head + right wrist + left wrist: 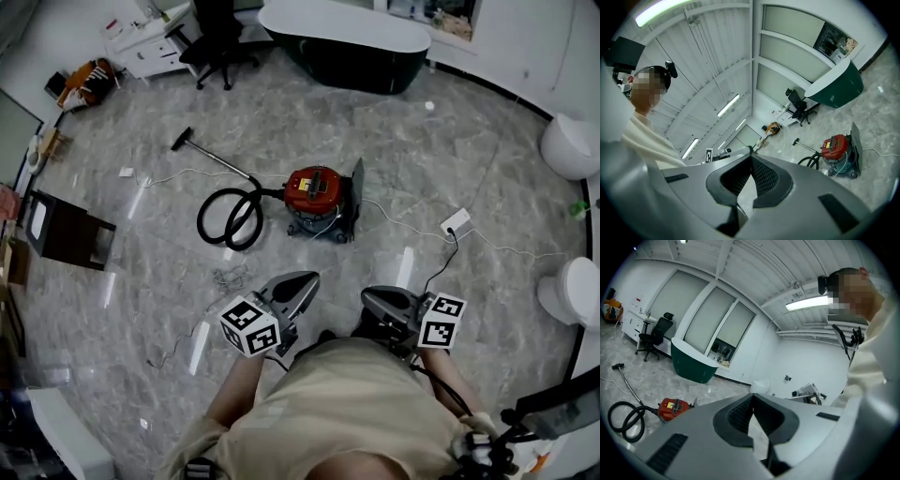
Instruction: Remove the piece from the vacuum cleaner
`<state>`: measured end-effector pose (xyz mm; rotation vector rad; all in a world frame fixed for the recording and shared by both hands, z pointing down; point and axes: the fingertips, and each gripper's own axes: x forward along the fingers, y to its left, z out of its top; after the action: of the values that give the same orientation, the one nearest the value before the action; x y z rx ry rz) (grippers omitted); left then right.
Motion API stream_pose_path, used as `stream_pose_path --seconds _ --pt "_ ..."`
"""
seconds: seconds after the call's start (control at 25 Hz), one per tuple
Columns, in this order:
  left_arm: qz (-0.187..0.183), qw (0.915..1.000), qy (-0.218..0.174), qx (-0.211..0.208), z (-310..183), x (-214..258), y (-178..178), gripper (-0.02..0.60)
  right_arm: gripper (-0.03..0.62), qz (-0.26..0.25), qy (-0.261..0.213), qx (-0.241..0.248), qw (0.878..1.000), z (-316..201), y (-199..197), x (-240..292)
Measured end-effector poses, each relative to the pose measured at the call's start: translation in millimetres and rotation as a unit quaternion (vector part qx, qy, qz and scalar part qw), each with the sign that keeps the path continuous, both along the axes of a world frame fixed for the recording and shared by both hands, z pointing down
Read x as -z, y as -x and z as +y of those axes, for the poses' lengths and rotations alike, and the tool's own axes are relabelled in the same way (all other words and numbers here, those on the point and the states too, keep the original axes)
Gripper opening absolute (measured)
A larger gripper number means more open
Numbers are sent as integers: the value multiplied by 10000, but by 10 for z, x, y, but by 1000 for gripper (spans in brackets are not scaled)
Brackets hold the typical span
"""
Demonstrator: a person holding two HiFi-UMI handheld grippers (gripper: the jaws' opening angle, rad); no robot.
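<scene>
Glossy marbled floor [403, 150]; round red vacuum cleaner [316, 190], coiled black hose [246, 223].

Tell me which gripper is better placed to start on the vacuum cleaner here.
Left, marginally. Both are shut, empty and well short of the vacuum cleaner, but the left gripper sits nearer the side where the hose attaches; the right gripper is off toward the black panel beside it.

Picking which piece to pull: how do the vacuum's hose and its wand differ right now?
The hose is black, thick and coiled in loops beside the red vacuum cleaner. The wand is thin, pale and lies straight, ending in a black floor head. Both lie on the floor to its left.
</scene>
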<state>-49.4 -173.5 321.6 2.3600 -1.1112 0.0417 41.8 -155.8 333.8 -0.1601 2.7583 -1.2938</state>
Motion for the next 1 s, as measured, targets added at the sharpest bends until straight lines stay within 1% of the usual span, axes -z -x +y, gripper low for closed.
stream_pose_path --seconds 0.04,0.08,0.12,0.2,0.24,0.4,0.6,0.84,0.92,1.0 --pt "-68 10000 22 4 -68 4 -68 5 3 66 -38 19 10000 -70 -51 -23" --pt "-161 9999 43 18 -129 1 -128 5 3 244 -169 67 9995 -125 -90 -70" --pt "-279 9996 62 43 -181 -8 -179 5 3 512 -397 160 9978 -160 -114 -136" --pt "-545 9984 98 114 -270 -40 -264 5 3 975 -849 456 9906 -188 -135 -269" --pt "-656 9977 121 150 -312 -58 -304 5 3 1042 -912 610 9885 -203 -142 -316" --pt "-893 9953 202 323 -494 -102 -435 5 3 830 -715 963 9893 -380 -201 -374" --pt "-918 9940 174 565 -694 -99 -520 5 3 776 -713 1103 9883 -675 -313 -348" --pt "-957 9933 48 648 -928 -54 -425 5 3 896 -793 1149 9861 -889 -293 -359" --pt "-912 9936 27 670 -1008 -58 -366 5 3 968 -799 1165 9852 -921 -260 -369" --pt "-840 9943 1 656 -1095 -62 -312 5 3 1113 -904 1165 9828 -968 -220 -377"
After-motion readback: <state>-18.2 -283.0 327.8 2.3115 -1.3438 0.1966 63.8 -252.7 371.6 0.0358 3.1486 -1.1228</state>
